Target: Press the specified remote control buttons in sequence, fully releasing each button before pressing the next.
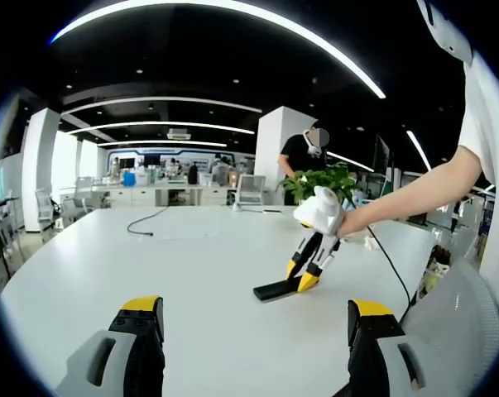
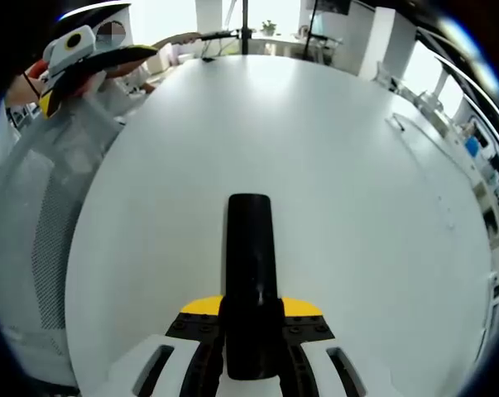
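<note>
Left gripper view: the left tongs [image 1: 255,327] hang released above the white desk [image 1: 191,265], while the right tongs [image 1: 302,277] grasp a black remote [image 1: 275,290] resting on it. Right gripper view: the remote [image 2: 250,273] lies clamped between yellow-tipped jaws; no lettering readable.

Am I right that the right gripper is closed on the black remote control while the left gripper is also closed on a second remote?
Not quite: the left gripper is open and empty, as the left gripper view shows. The right gripper is indeed closed on the black remote control over the white table.
</note>
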Demonstrator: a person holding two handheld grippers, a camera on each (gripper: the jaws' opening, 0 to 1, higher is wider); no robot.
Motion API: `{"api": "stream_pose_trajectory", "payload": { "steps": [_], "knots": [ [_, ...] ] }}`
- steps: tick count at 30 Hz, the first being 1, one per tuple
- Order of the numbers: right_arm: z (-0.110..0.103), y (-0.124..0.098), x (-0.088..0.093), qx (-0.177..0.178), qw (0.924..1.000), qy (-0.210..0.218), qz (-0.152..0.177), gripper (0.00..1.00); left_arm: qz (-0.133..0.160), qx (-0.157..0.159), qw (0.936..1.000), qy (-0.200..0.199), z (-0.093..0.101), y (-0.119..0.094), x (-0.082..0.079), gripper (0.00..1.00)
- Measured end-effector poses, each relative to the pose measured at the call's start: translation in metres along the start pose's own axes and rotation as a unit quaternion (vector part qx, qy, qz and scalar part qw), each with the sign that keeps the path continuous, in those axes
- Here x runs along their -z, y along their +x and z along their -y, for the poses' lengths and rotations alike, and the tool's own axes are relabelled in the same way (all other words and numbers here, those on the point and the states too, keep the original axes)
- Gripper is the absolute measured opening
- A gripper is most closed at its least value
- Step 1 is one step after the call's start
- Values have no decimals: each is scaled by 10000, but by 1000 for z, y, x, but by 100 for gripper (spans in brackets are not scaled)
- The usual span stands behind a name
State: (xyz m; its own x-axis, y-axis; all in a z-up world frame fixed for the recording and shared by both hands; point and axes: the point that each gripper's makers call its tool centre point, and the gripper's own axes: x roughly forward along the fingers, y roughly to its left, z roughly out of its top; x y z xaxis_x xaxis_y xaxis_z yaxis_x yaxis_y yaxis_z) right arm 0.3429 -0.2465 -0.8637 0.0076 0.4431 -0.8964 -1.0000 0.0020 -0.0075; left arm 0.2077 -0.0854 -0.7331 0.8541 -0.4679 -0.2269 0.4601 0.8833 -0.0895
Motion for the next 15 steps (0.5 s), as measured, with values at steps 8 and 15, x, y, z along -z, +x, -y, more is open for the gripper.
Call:
{"api": "stream_pose_trajectory", "payload": {
  "steps": [8,15],
  "knots": [
    [6,0,0,-5,10000,22,-13,21,-9,-5,10000,-4,0,0,0,95],
    [12,0,0,-18,10000,20,-16,21,-2,-7,10000,-7,0,0,0,95]
  ]
}}
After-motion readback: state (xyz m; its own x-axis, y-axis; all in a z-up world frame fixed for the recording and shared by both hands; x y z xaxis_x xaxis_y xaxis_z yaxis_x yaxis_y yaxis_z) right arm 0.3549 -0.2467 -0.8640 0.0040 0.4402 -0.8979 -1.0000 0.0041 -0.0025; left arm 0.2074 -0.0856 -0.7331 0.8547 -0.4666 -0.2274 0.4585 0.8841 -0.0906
